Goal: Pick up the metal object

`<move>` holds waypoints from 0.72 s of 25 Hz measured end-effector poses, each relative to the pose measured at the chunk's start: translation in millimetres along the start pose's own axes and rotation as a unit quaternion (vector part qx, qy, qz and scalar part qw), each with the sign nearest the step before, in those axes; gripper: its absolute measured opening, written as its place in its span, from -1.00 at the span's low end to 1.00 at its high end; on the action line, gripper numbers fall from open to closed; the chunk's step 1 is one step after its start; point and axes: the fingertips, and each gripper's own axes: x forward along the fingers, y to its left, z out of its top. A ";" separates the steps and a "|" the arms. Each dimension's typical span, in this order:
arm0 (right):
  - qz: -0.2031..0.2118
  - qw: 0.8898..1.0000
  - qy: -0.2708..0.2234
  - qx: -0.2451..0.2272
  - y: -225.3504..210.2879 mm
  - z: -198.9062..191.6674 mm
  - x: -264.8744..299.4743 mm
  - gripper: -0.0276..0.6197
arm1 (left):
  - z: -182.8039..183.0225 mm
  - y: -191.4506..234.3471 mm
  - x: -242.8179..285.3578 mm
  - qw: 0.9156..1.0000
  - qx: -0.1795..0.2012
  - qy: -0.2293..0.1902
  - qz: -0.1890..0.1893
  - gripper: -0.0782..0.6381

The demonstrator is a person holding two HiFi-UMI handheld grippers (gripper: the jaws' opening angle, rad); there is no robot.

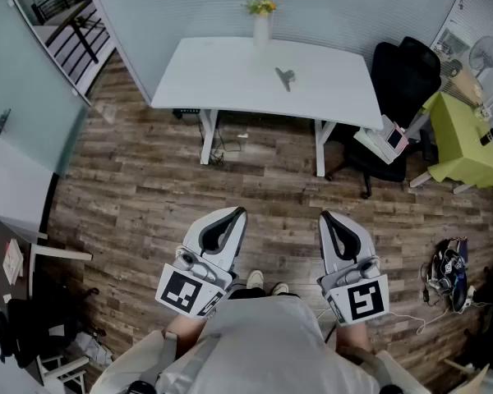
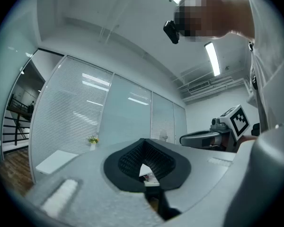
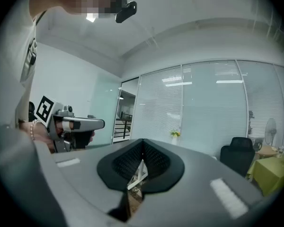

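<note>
A small grey metal object [image 1: 285, 77] lies on the white table [image 1: 222, 76] far ahead of me, right of the table's middle. My left gripper [image 1: 232, 214] and right gripper [image 1: 325, 217] are held close to my body over the wood floor, both well short of the table. Each has its jaws closed together with nothing between them. In the left gripper view my left gripper [image 2: 143, 143] points toward the table's left end [image 2: 54, 161], and the right gripper's body [image 2: 213, 135] shows beside it. My right gripper [image 3: 142, 144] shows the same closed black pads.
A vase with yellow flowers [image 1: 261, 19] stands at the table's far edge. A black office chair [image 1: 394, 97] sits to the table's right, next to a green table [image 1: 460, 134]. A bag [image 1: 450, 271] lies on the floor at right. Glass partitions with blinds [image 3: 213, 108] stand behind the table.
</note>
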 end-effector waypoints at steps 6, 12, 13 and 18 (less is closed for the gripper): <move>-0.006 1.000 -0.005 0.012 -1.6 -0.1 0.8 -0.91 | -2.9 4.4 -2.1 1.000 0.001 0.006 0.002 -0.77; -0.009 1.000 -0.005 0.012 -3.5 -1.6 3.0 -0.91 | -1.6 4.6 0.6 1.000 0.000 0.001 0.002 -0.77; -0.009 1.000 -0.004 0.013 -4.5 -2.0 4.8 -0.91 | -2.7 6.1 1.3 1.000 0.000 0.002 0.003 -0.77; -0.008 1.000 -0.006 0.017 -17.2 -7.8 15.5 -0.91 | -7.5 13.9 11.1 1.000 0.002 0.005 0.011 -0.77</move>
